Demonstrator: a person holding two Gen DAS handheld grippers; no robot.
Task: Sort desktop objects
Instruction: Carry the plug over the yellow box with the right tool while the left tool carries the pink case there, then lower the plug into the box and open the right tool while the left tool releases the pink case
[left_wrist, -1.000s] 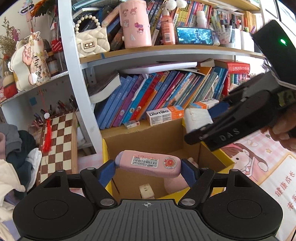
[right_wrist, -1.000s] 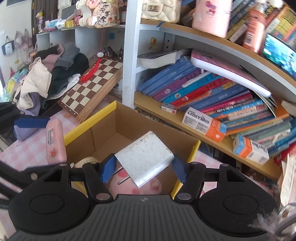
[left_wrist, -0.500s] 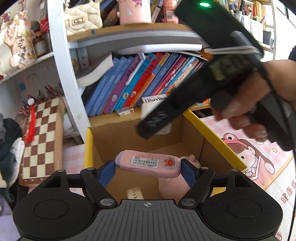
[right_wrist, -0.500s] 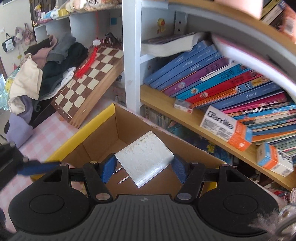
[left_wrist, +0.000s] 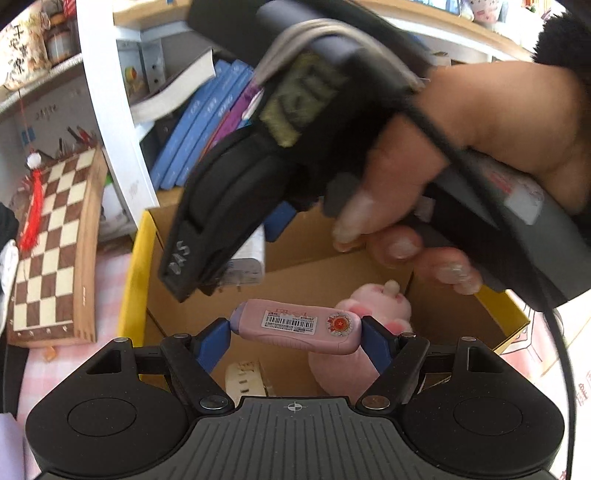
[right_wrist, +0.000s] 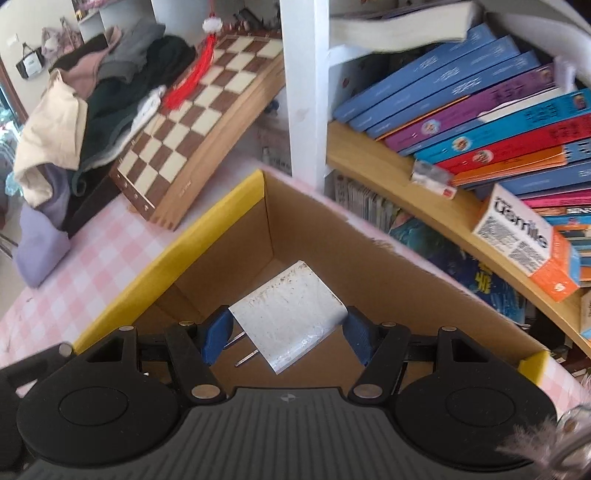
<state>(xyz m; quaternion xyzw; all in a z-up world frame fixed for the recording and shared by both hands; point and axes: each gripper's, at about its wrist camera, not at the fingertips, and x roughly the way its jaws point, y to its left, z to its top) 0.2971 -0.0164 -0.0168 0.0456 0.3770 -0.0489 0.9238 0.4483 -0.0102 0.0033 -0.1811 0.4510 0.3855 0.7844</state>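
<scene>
Left gripper (left_wrist: 295, 332): clamped end to end on a pink case (left_wrist: 295, 326), held over the open box (left_wrist: 136, 277).
Right gripper (right_wrist: 288, 332): closed on a white plug (right_wrist: 290, 315), prongs pointing left, above the box's inside corner.
Box contents: pink plush (left_wrist: 373, 314), white socket strip (left_wrist: 245, 376).
Surroundings: chessboard (right_wrist: 195, 110) leaning left of box; bookshelf (right_wrist: 391, 177) behind.

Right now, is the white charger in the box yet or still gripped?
Gripped: the right gripper is shut on the white charger, prongs free, over the open cardboard box.
</scene>
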